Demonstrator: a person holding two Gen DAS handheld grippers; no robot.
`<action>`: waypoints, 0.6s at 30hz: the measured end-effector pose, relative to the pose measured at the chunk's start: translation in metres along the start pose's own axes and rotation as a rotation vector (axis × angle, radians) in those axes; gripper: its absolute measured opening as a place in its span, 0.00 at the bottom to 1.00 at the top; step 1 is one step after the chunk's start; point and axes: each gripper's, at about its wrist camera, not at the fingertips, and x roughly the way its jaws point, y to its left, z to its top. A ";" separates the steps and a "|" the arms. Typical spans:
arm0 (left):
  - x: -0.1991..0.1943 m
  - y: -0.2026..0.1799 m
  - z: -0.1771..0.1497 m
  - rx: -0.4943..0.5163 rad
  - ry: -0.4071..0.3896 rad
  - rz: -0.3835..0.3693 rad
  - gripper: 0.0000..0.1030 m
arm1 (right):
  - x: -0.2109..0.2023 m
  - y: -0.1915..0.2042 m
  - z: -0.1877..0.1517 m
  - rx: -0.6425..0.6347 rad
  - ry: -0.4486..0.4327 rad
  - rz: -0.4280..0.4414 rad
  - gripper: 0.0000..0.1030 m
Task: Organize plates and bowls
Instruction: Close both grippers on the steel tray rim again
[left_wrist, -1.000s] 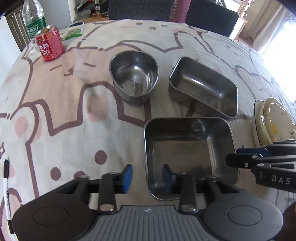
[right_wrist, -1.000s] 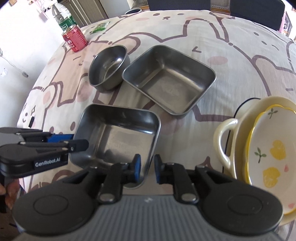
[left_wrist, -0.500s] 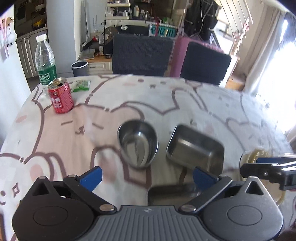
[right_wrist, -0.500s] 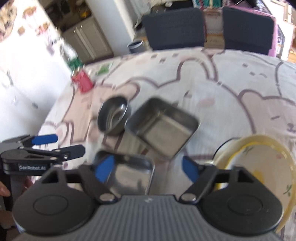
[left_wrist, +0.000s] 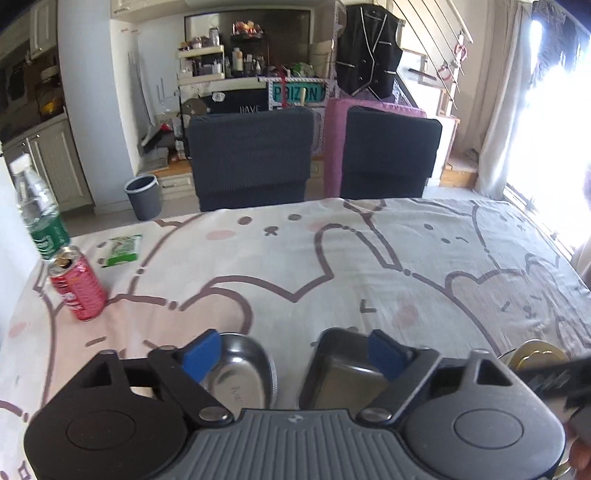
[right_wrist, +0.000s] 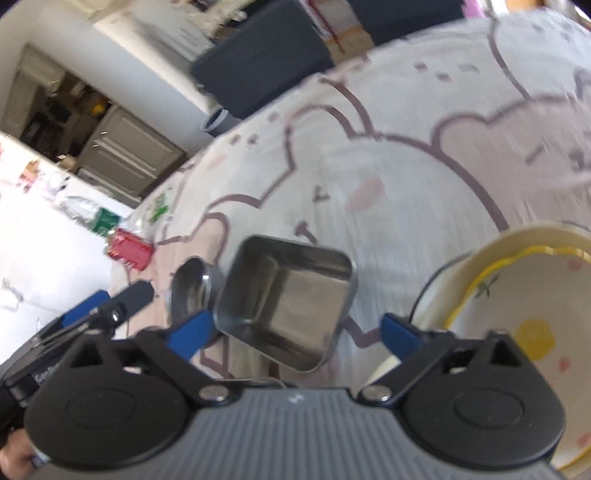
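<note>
The square steel tray serves as the landmark: it rests on the tabletop, which is covered by a pale cloth printed with cartoon animals. Just to the tray's left, nearly touching it, sits the rounded steel bowl. To the tray's right, with a strip of cloth between them, stands a cream handled bowl with a flower-painted dish nested inside it. Beyond the rounded steel bowl, farther left of the tray, a red can and a green-labelled water bottle stand near the tabletop's edge; a small green packet lies close to them.

The right gripper hangs above the near side of the tray with its jaws wide; they have just been closing a little, and nothing is pressed between them, the blue pads standing clear either side of the tray. The left gripper is held near the tray's left, its jaws also wide and just closing somewhat, holding nothing. From the left wrist view, the bowl and the tray appear below its pads. Both views are partly blurred.

Two dark chairs stand past the far side of the tabletop.
</note>
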 end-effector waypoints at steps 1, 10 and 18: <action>0.004 -0.002 0.001 0.001 0.007 0.001 0.78 | 0.005 -0.001 0.001 0.003 0.015 -0.015 0.64; 0.043 -0.021 0.002 0.064 0.128 0.037 0.59 | 0.036 0.001 -0.002 -0.106 0.077 -0.129 0.13; 0.070 -0.027 -0.011 0.074 0.300 0.045 0.35 | 0.026 -0.006 0.018 -0.186 -0.031 -0.158 0.02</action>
